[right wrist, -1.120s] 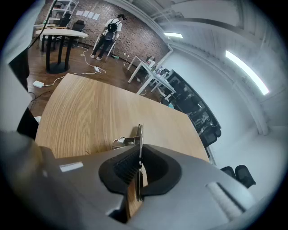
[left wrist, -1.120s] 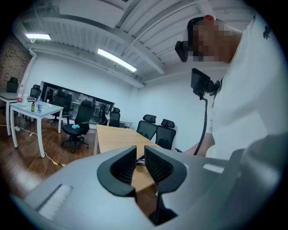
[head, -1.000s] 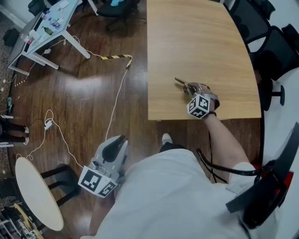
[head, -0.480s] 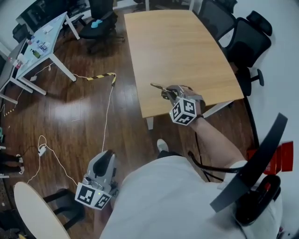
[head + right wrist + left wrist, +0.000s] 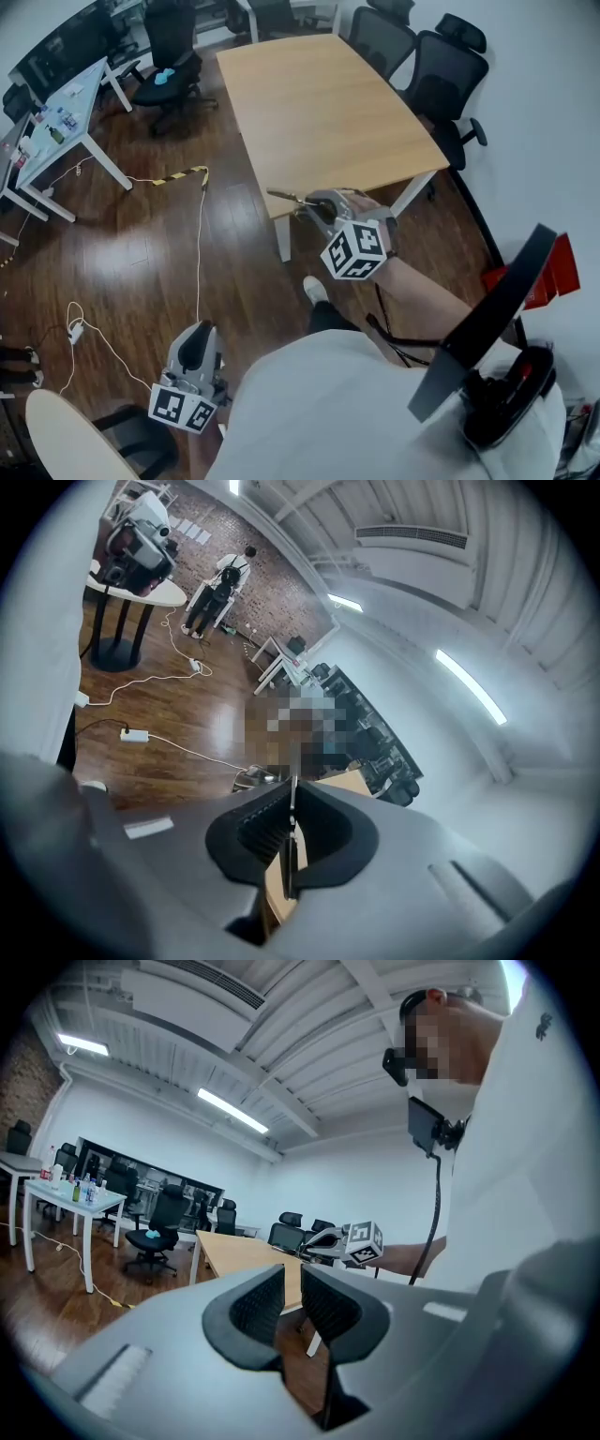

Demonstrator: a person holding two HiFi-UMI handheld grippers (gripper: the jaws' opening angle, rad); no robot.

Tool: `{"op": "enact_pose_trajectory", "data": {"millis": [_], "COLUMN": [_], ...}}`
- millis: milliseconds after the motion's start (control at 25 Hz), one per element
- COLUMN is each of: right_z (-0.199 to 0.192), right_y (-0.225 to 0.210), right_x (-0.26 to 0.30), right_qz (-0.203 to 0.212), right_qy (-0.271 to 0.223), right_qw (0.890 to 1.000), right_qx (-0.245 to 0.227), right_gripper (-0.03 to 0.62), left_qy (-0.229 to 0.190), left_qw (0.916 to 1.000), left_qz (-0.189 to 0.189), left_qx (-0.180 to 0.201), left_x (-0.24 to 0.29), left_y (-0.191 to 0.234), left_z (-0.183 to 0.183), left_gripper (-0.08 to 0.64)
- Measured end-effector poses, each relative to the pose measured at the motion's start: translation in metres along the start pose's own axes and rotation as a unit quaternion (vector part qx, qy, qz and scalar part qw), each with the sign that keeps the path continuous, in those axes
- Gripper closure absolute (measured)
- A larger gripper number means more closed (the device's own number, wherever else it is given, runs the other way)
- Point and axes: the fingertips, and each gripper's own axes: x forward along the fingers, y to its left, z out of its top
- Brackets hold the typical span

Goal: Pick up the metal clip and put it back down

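Observation:
My right gripper (image 5: 311,208) hangs above the near edge of the wooden table (image 5: 319,103), shut on the metal clip (image 5: 284,198). The clip's thin arms stick out to the left, past the pads. In the right gripper view the clip (image 5: 292,794) shows edge-on as a thin strip pinched between the closed pads, with the gripper (image 5: 292,810) pointing across the room. My left gripper (image 5: 195,336) hangs low beside my left leg over the floor, far from the table. Its pads (image 5: 255,1302) stand a narrow gap apart with nothing between them.
Black office chairs (image 5: 441,66) stand at the table's far right. A white desk (image 5: 66,112) with bottles is at the far left. A cable with yellow-black tape (image 5: 178,175) runs over the wooden floor. A round table (image 5: 66,441) is at the lower left. A person (image 5: 225,588) stands far off.
The right gripper has lifted the clip off the tabletop and drawn it back over the table's near edge. The head view has swung. The left gripper stays low at my side.

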Motion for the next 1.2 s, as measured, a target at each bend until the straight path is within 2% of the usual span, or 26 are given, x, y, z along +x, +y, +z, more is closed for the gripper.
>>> {"op": "enact_pose_trajectory", "data": {"millis": [280, 520, 760, 1200], "right_z": [0.052, 0.073, 0.080, 0.071], "right_y": [0.031, 0.048, 0.049, 0.034], "right_x": [-0.064, -0.100, -0.115, -0.100], "right_qz": [-0.012, -0.019, -0.025, -0.027], "right_qy": [-0.023, -0.032, -0.033, -0.038], "right_qw": [1.000, 0.999, 0.999, 0.999], "right_qx": [-0.005, -0.016, -0.025, -0.023], "right_gripper": [0.588, 0.588, 0.588, 0.588], "left_qy": [0.006, 0.010, 0.020, 0.013], "left_qw": [0.9996, 0.9987, 0.9983, 0.9985], "left_qz": [-0.027, -0.051, -0.055, -0.053], "left_qx": [-0.004, -0.002, 0.002, -0.004], "left_x": [-0.031, -0.035, -0.032, -0.020], "left_y": [-0.008, -0.019, -0.022, -0.018], "left_z": [-0.011, -0.017, -0.024, -0.016], "left_gripper": [0.515, 0.517, 0.523, 0.517]}}
